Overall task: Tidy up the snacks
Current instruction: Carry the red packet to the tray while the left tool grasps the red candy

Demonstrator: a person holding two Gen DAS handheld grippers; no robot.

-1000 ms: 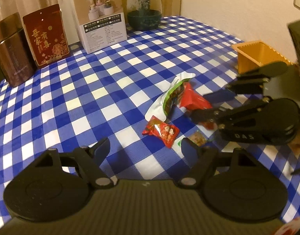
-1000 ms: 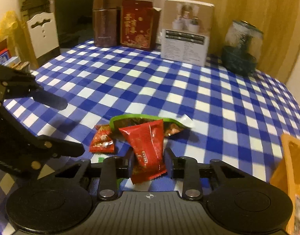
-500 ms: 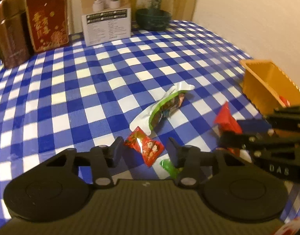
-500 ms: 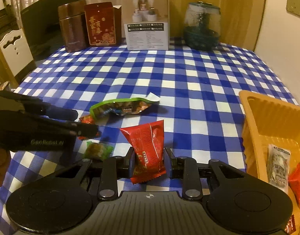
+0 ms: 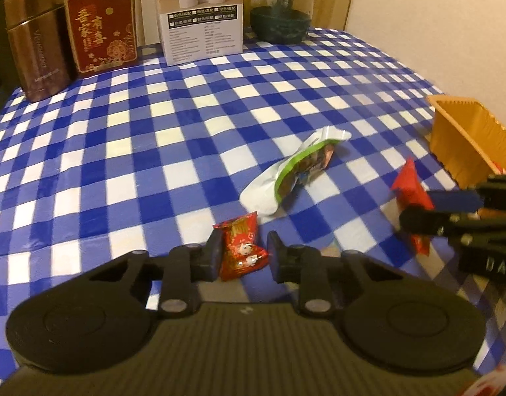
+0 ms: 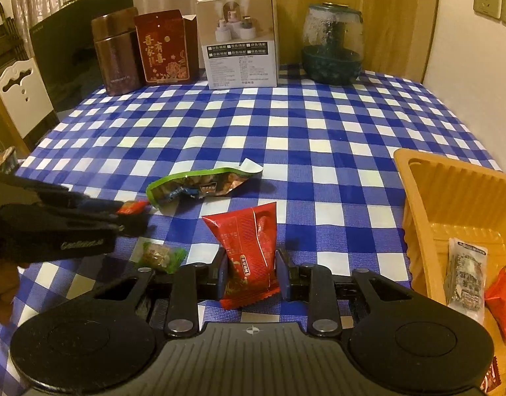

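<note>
My left gripper [image 5: 242, 259] is closing its jaws on a small red candy packet [image 5: 239, 239] lying on the checked tablecloth, and the pads press its sides. From the right wrist view, the left gripper [image 6: 134, 214] shows that candy [image 6: 131, 207] at its tips. My right gripper [image 6: 251, 265] is shut on a larger red snack packet [image 6: 246, 234], held above the cloth just left of the orange tray [image 6: 418, 198]. A green-edged snack bag [image 5: 296, 168] and a small green candy [image 6: 159, 254] lie loose between the two grippers.
The orange tray [image 5: 464, 135] holds several packets, among them a grey one [image 6: 465, 274]. At the table's back stand a brown tin [image 5: 38, 43], a red box [image 5: 101, 29], a white box [image 5: 203, 33] and a glass jar [image 5: 279, 10]. A wall runs along the right.
The left jaws have narrowed from wide apart onto the small red candy. The right gripper, still holding the red packet, has swung rightward, so the orange tray now shows in its view.
</note>
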